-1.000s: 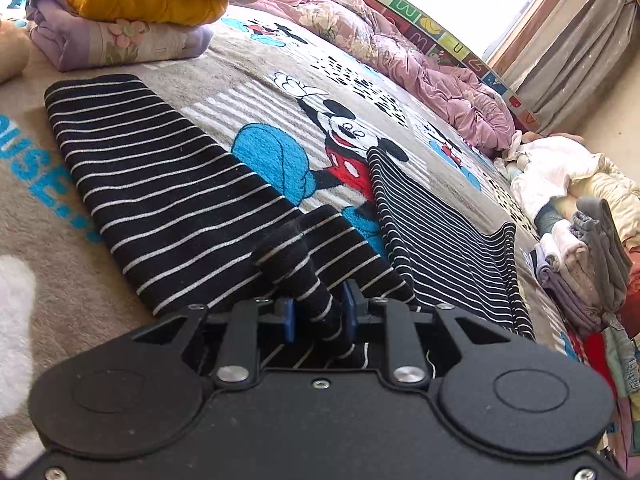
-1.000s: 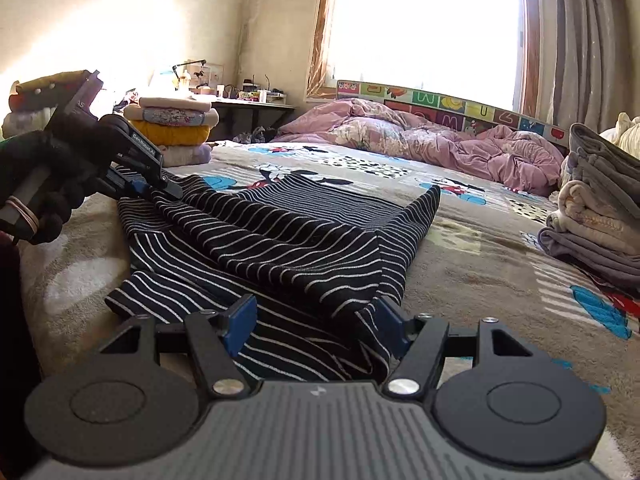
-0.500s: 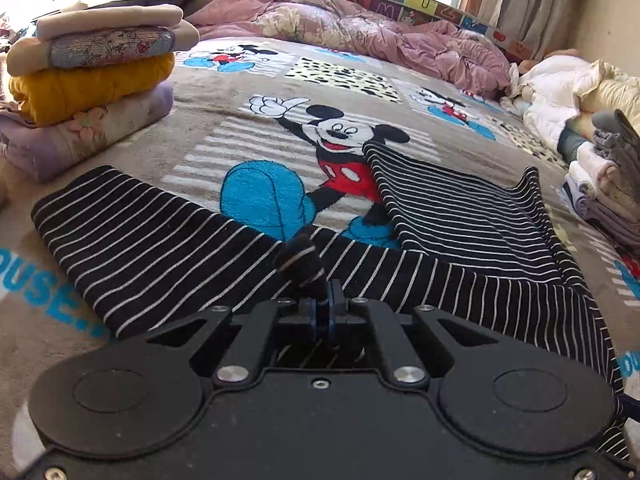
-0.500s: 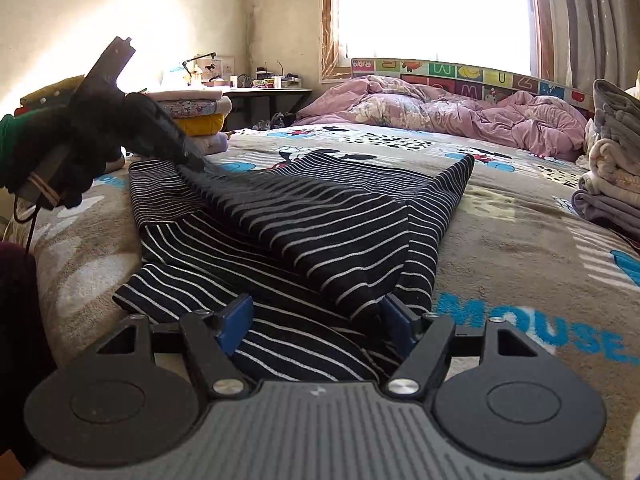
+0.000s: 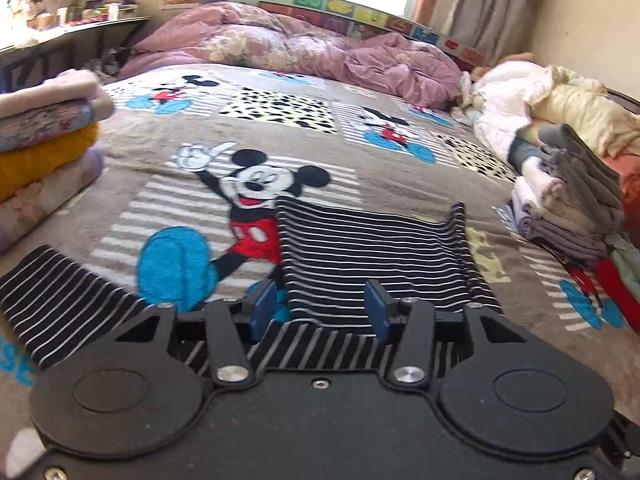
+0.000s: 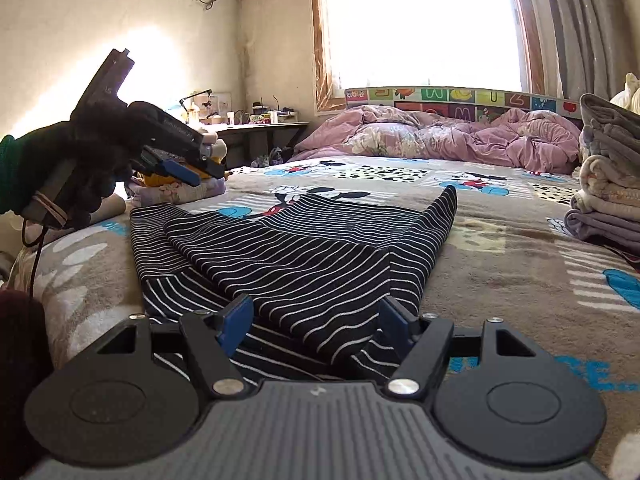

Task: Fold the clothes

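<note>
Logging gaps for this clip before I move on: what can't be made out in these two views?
- Striped garment: its near edge is hidden under each gripper's body in both views, so its kind and full shape are unclear.
- Left gripper: seen side-on in the right wrist view, so its opening shows only in the left wrist view.
- Desk: items on it are too small and blurred.
- Folded pile: cut off by the left edge.

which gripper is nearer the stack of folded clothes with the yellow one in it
Left. The left gripper hangs open, raised, right beside that stack. The right gripper sits open over the striped garment at the near edge, farther away.
</note>
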Demonstrator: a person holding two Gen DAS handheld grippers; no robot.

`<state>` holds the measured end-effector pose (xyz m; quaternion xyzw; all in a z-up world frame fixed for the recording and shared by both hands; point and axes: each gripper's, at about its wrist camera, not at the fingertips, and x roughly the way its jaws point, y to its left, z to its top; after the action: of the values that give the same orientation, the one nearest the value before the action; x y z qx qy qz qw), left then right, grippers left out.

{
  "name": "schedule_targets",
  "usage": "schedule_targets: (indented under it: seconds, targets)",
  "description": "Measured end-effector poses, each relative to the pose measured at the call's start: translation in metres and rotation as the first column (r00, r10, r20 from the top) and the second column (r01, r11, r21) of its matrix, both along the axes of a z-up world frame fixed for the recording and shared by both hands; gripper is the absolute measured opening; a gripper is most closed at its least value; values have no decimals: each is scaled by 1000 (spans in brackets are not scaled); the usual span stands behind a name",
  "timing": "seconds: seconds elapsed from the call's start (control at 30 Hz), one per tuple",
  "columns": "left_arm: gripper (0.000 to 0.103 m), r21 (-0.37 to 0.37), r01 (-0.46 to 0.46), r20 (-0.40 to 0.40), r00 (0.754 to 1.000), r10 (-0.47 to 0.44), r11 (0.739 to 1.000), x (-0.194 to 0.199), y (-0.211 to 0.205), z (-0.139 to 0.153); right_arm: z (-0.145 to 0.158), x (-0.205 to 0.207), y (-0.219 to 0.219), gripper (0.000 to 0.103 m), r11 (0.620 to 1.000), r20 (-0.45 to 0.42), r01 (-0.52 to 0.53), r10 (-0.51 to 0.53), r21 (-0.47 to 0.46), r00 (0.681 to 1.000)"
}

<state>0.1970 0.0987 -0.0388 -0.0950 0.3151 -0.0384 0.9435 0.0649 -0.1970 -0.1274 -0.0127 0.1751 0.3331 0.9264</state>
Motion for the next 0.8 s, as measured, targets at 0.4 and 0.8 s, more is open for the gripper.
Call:
schedule_targets:
  seconds: [0.4, 0.8]
  targets:
    - [47, -58, 188, -159, 968, -195, 980, 183, -129, -29, -10, 24, 3, 70, 996, -96, -83, 87, 44, 992]
    - [6, -116, 67, -156, 984, -84, 991, 207, -116, -54, -14, 30, 2, 71, 984, -179, -157, 170, 83, 969]
